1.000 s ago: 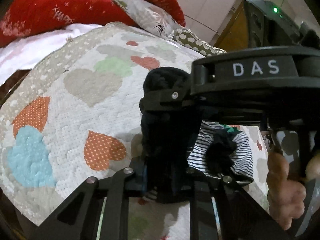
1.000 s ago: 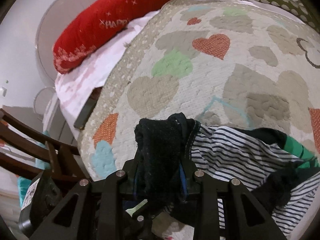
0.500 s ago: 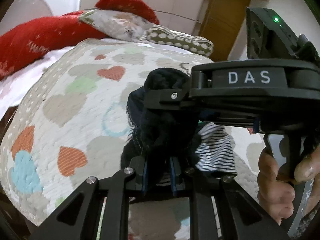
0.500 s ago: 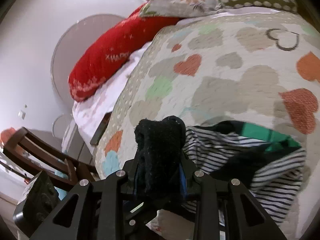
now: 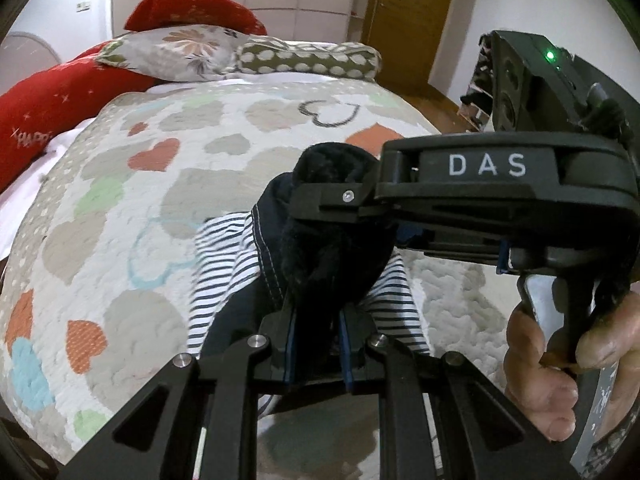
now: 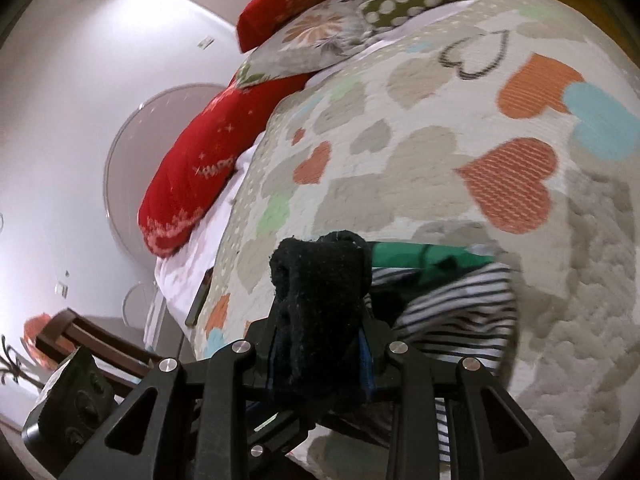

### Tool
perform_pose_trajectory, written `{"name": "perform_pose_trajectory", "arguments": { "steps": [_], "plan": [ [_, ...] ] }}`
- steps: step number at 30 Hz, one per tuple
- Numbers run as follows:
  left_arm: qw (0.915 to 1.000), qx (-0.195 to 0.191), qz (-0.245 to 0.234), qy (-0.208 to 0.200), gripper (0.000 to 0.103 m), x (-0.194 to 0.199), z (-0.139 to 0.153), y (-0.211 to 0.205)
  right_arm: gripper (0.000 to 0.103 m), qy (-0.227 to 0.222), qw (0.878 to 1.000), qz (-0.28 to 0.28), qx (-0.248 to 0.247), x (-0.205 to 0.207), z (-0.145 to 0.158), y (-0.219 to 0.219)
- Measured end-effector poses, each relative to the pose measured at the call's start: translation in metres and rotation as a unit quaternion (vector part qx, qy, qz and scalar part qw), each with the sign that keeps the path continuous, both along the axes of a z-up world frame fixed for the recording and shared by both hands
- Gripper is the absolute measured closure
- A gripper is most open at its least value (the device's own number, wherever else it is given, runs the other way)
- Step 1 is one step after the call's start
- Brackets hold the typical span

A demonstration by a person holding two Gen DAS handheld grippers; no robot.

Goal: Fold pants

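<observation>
Two grippers, each clamped on a bunch of the dark pants [image 5: 320, 248]. Left gripper [image 5: 316, 336]: jaws closed tight on a thick fold of black fabric standing up between the fingers; navy cloth with pale stitching hangs just to its left. Right gripper [image 6: 320, 344]: jaws likewise pinched on a black wad of the pants [image 6: 320, 288] rising above the fingertips. In the left view the right gripper crosses from the right edge, marked "DAS", its tip touching the same bunch, with the right hand [image 5: 560, 364] on its handle. Striped garment [image 5: 224, 256], black on white, lies crumpled on the quilt directly under and beyond the pants; a green part [image 6: 416, 258] shows at its far side. Quilt [image 5: 120, 208] with heart pattern covers the bed. Far edge: floral pillow [image 5: 176, 52], dotted pillow [image 5: 308, 60], red pillows [image 5: 44, 96]. Beyond the bed's left edge, a wooden chair [image 6: 92, 332], blurred.
</observation>
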State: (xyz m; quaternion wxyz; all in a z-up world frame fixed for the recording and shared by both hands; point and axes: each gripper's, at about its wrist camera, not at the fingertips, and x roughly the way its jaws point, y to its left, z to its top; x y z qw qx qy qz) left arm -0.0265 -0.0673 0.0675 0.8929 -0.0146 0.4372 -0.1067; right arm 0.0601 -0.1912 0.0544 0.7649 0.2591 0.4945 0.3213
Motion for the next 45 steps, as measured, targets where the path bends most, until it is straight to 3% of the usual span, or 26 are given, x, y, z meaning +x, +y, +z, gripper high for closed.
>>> {"name": "perform_pose_trajectory", "arguments": {
  "steps": [3, 5, 7, 11, 15, 19, 23, 26, 30, 33, 38, 43, 45],
  "plan": [
    [0.9998, 0.004, -0.015, 0.011, 0.085, 0.001, -0.007, -0.011, 0.069, 0.008, 1.000, -0.015, 0.010, 0.001, -0.011, -0.014],
    [0.9993, -0.003, -0.027, 0.026, 0.065, -0.002, -0.009, -0.014, 0.062, 0.017, 0.999, -0.036, 0.009, 0.001, -0.021, -0.025],
    [0.9976, -0.029, -0.049, 0.040, 0.053, -0.009, -0.005, -0.012, 0.052, 0.028, 0.997, -0.066, 0.006, 0.001, -0.031, -0.037],
    [0.9951, -0.053, -0.075, 0.038, 0.050, -0.030, 0.008, -0.004, 0.049, 0.036, 0.989, -0.140, 0.017, -0.005, -0.041, -0.078],
    [0.9972, -0.063, -0.028, 0.028, 0.050, -0.030, 0.012, 0.021, 0.053, -0.010, 0.983, -0.183, 0.024, -0.019, -0.018, -0.104],
    [0.9939, -0.080, 0.020, 0.073, 0.050, -0.013, -0.011, 0.039, 0.059, -0.035, 0.982, -0.149, 0.112, -0.024, 0.003, -0.094],
    [0.9940, -0.057, 0.023, 0.091, 0.050, -0.012, -0.033, 0.033, 0.059, -0.011, 0.980, -0.067, 0.189, -0.021, -0.001, -0.050],
    [0.9939, -0.051, 0.021, 0.095, 0.050, -0.013, -0.041, 0.031, 0.058, 0.006, 0.987, -0.058, 0.149, -0.015, -0.015, -0.025],
    [0.9946, -0.051, 0.006, 0.090, 0.047, -0.015, -0.041, 0.030, 0.063, 0.030, 0.992, -0.101, 0.064, -0.019, -0.046, -0.028],
    [0.9943, -0.053, 0.004, 0.092, 0.046, -0.015, -0.043, 0.031, 0.075, 0.036, 0.988, -0.129, 0.079, -0.030, -0.065, -0.045],
    [0.9934, -0.064, -0.002, 0.095, 0.046, -0.021, -0.036, 0.038, 0.075, 0.030, 0.980, -0.167, 0.108, -0.042, -0.069, -0.070],
    [0.9923, -0.086, 0.003, 0.089, 0.042, -0.029, -0.021, 0.057, 0.074, -0.002, 0.985, -0.162, 0.052, -0.051, -0.058, -0.068],
    [0.9927, -0.088, 0.017, 0.080, 0.038, -0.030, -0.016, 0.067, 0.069, -0.011, 0.985, -0.169, 0.013, -0.051, -0.053, -0.065]
  ]
}}
